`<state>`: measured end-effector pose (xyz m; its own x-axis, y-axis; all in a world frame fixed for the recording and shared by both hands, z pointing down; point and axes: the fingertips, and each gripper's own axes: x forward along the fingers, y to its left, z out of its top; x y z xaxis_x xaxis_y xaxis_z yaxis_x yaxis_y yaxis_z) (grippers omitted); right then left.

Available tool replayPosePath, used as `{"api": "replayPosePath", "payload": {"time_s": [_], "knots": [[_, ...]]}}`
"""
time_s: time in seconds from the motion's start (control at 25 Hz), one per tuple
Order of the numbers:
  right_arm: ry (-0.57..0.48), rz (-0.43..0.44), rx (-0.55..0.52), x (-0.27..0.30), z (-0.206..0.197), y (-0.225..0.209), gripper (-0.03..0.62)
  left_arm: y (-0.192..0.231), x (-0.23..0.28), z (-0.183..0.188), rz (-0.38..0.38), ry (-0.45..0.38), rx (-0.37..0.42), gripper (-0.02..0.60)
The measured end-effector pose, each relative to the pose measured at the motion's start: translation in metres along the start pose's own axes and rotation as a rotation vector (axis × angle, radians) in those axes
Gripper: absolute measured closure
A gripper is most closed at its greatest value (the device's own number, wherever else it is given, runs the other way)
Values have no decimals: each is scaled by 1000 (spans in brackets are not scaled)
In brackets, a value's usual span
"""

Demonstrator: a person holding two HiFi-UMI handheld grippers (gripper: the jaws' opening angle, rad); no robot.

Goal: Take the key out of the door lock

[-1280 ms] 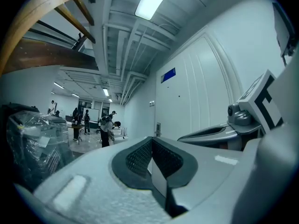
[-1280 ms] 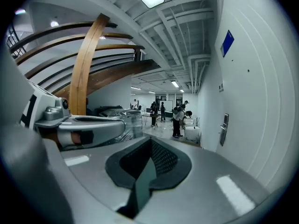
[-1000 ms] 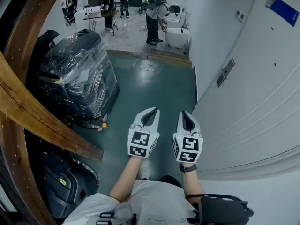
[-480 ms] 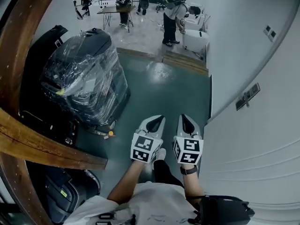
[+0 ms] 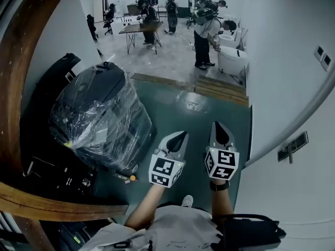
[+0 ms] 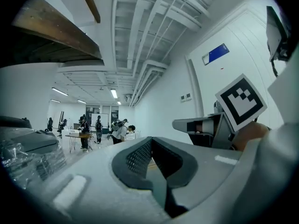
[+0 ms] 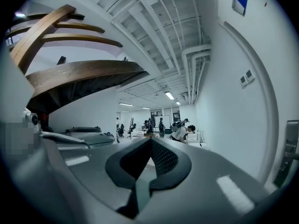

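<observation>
— What's the floor like?
— Glossy green floor (image 5: pixel 199 119) here, pale grey beyond a low wooden step (image 5: pixel 220 89).
— And around it?
— White wall (image 5: pixel 282 41) with a blue sign (image 6: pixel 215 53) on one side, and a plastic-wrapped machine (image 5: pixel 99 114) under curved wooden beams (image 5: pixel 21 61) on the other. Ceiling pipes (image 6: pixel 140 41) and strip lights (image 6: pixel 113 93) overhead, a table (image 5: pixel 137 29) far off

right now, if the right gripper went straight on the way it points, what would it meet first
Nothing near: the right gripper, jaws shut, points out over open floor. The first things in its line look to be the people far ahead, though depth is unclear.
</observation>
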<state>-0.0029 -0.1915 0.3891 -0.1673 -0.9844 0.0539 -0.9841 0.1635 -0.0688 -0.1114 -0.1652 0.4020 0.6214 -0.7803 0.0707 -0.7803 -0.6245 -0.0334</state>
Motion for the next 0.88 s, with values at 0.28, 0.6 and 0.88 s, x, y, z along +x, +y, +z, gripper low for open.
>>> {"api": "replayPosePath", "payload": {"time_s": [0.28,0.6,0.88], "knots": [[183,101,-16,76,-53,-34,597,41,89,-30,-22,70,-69,580],[192,-103,-22,166,-49,-124,595,61,245,-12,-272,25,-153,580],[-6,-274,-18,240,16,-163,595,102,342,50,-441,-69,-35,580]]}}
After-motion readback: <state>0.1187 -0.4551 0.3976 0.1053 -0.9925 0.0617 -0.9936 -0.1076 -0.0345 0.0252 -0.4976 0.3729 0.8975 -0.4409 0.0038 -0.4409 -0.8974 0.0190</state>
